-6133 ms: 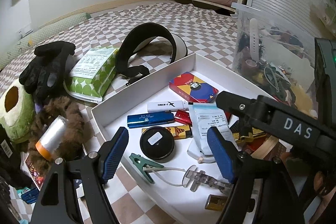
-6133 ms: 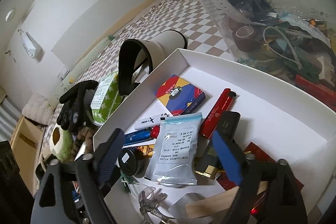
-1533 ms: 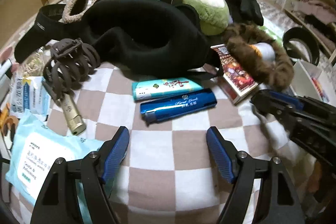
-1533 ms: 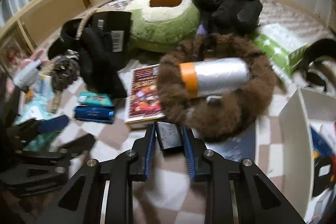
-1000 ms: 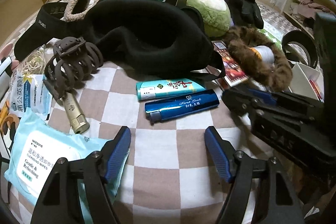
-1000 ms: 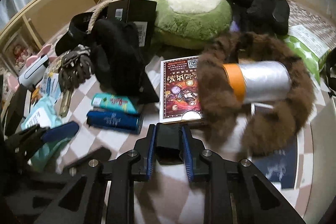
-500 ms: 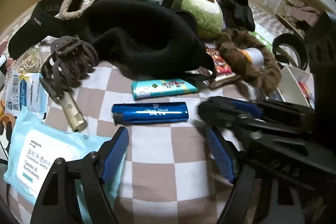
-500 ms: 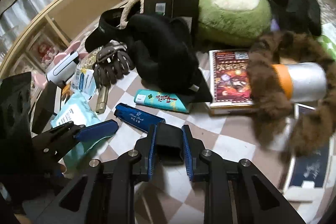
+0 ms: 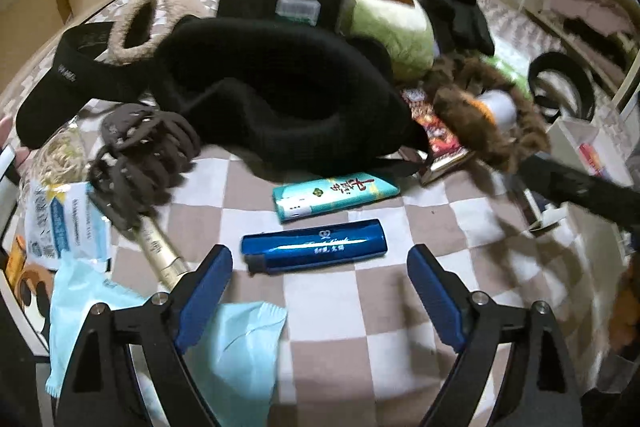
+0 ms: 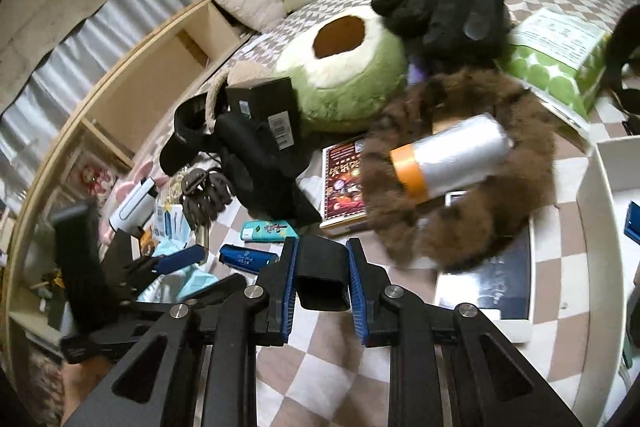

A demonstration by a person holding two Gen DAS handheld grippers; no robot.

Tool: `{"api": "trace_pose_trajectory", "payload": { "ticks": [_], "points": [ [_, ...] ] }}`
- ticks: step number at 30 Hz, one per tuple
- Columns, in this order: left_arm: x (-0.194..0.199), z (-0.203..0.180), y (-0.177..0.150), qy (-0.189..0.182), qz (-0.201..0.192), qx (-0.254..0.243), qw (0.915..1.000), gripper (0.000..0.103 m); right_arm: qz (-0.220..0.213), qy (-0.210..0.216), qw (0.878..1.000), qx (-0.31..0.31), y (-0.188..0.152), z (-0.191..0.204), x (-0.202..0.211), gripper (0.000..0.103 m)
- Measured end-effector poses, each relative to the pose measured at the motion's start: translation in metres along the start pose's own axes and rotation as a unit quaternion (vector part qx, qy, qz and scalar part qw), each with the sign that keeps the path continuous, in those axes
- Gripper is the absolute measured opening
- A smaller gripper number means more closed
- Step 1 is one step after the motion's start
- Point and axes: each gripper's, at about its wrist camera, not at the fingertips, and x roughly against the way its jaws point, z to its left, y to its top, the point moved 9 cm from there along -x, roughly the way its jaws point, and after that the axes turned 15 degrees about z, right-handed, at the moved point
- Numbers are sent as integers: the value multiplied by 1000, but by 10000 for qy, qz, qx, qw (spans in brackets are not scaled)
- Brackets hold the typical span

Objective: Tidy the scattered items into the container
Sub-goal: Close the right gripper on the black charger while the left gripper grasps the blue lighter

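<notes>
My left gripper (image 9: 320,287) is open, low over the checkered bedspread, with a blue lighter (image 9: 314,246) lying just ahead between its fingers; it also shows in the right wrist view (image 10: 248,259). A teal lighter (image 9: 335,191) lies behind it. My right gripper (image 10: 322,281) is shut on a small black box (image 10: 323,277) and holds it above the bedspread. The white tray (image 10: 600,195) shows at the right edge of the right wrist view and, in part, in the left wrist view (image 9: 576,143).
A black hat (image 9: 272,95), brown hair claw (image 9: 140,151), gold tube (image 9: 160,253), wet-wipe packs (image 9: 80,299), avocado plush (image 10: 340,75), black gloves (image 10: 444,3), brown fur ring with a silver roll (image 10: 452,157), a card box (image 10: 344,183) and a green tissue pack (image 10: 556,55) crowd the bed.
My right gripper, holding the black box, has swung from in front of the left gripper back toward the tray. My left gripper has closed in on the blue lighter.
</notes>
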Motion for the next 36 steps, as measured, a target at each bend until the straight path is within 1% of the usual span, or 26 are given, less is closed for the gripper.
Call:
{"api": "trace_pose_trajectory", "payload": {
  "ticks": [3, 6, 10, 14, 17, 28, 36],
  "points": [
    [-13, -5, 5, 313, 164, 34, 9994, 90, -29, 43, 10000, -45, 0, -2, 2, 25],
    [-17, -4, 9, 447, 209, 217, 9985, 90, -53, 89, 9999, -85, 2, -3, 4, 25],
    [-24, 1, 11, 323, 299, 464, 9979, 92, -48, 131, 9998, -155, 2, -5, 3, 25],
    [-22, 1, 7, 282, 205, 300, 9989, 90, -31, 122, 9998, -166, 1, -7, 3, 25],
    [-18, 2, 3, 206, 110, 223, 9995, 82, -10, 128, 9998, -179, 0, -8, 2, 25],
    [-4, -1, -9, -77, -104, 250, 9996, 82, -51, 147, 9997, -169, -6, -7, 8, 25],
    [16, -18, -10, -221, -338, 146, 9991, 82, -126, 91, 9998, -125, -13, -2, 17, 25]
  ]
}}
